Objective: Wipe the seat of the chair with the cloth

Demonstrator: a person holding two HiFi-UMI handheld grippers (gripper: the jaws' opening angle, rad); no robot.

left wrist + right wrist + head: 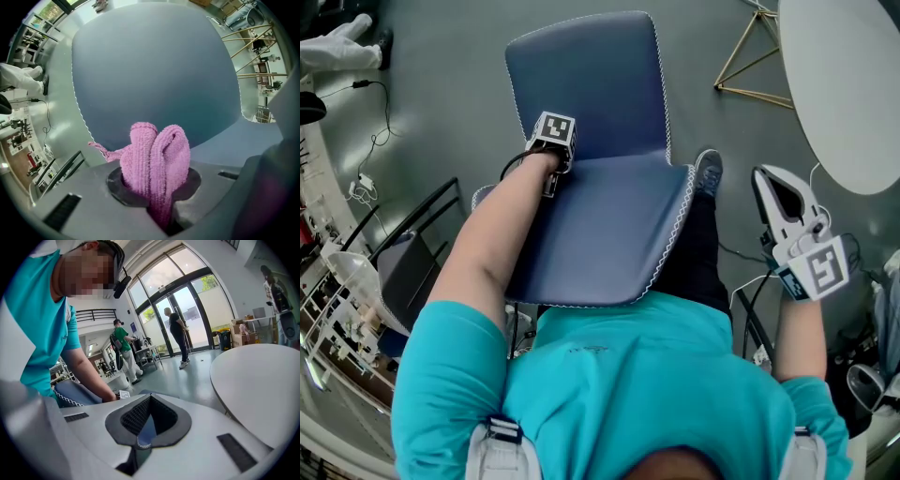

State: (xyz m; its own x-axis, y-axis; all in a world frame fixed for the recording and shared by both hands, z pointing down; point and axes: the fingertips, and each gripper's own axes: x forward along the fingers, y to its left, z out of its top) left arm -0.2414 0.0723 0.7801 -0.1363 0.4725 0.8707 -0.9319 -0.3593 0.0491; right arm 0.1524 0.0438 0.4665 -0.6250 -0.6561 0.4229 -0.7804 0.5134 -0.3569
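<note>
Cloth [157,164]: pink terry with looped pile, bunched into two upright folds. In the left gripper view the left tongs [159,197] are closed on its lower part. Behind it stands the chair's backrest [154,70], smooth blue upholstery with white stitched edging.

Head view: the left arm [492,244] reaches forward, nearly straight, over the left edge of the seat [609,234]. Its tongs sit at the seat's rear left corner, where seat meets backrest. The right arm [797,337] is bent and holds the right tongs [773,192] off the chair's right side, above the floor [441,94] and near a round white tabletop [853,84].

Right gripper view: jaws drawn nearly together, leaving a narrow slit between mesh-textured pads [136,416]. Nothing is held.
</note>
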